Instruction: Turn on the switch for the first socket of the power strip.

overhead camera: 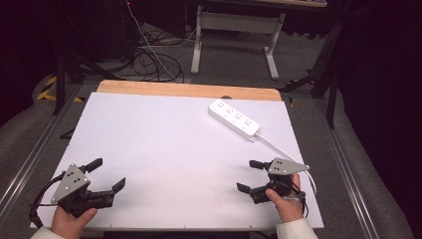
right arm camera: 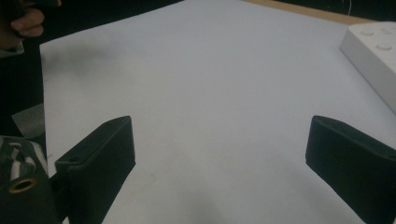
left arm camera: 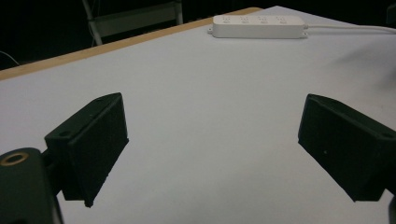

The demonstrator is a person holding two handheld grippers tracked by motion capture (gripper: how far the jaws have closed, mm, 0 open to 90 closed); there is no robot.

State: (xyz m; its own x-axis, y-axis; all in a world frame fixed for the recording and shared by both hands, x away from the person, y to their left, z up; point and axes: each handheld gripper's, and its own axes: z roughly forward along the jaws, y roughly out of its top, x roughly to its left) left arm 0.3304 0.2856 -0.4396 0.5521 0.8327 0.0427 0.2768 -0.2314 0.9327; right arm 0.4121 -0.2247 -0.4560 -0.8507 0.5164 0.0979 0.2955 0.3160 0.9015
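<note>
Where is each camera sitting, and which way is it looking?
High view: above the person's side, looking forward and down on the white table; both hands, left gripper and right gripper show.
Left gripper view: rides the left gripper, looking across the table at the power strip; its open jaws show.
Right gripper view: rides the right gripper; open jaws show.
All three share the power strip.

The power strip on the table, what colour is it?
White, with a white cable; the power strip shows best in the left gripper view.
</note>
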